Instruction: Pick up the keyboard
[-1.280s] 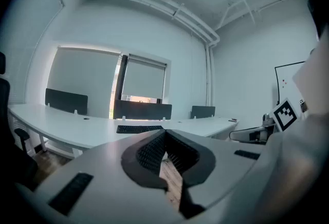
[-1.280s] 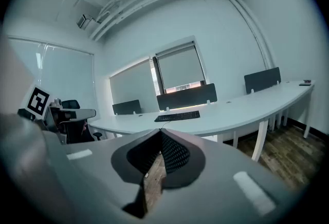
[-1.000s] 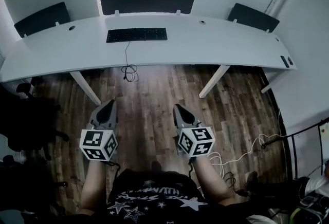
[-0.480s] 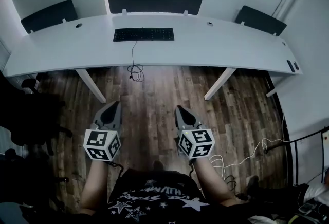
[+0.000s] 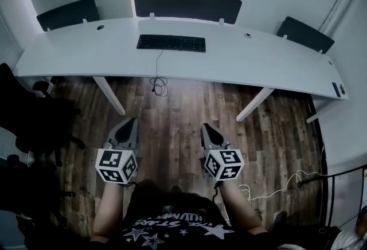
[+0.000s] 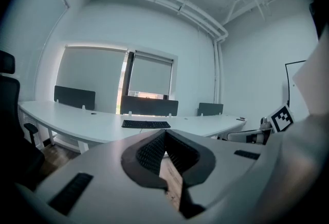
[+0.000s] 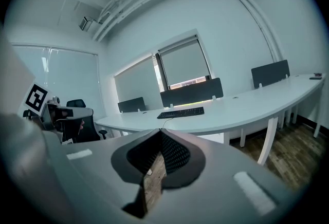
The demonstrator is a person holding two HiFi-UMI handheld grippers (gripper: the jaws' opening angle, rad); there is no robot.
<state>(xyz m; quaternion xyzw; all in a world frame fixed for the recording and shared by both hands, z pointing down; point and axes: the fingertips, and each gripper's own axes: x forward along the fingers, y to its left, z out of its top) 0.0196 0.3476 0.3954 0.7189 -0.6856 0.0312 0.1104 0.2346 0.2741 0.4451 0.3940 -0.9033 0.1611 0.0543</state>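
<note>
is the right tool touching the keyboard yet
Apart. The head view shows the right tool over the wood floor, well short of the desk where the keyboard lies.

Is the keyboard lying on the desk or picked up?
Lying flat on the desk: the keyboard has its cable hanging off the front edge. The left tool and right tool are nowhere near it.

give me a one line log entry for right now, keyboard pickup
stage: pre-reach | keyboard: flat on desk, untouched | left gripper: shut, empty, above floor | right gripper: shut, empty, above floor
</note>
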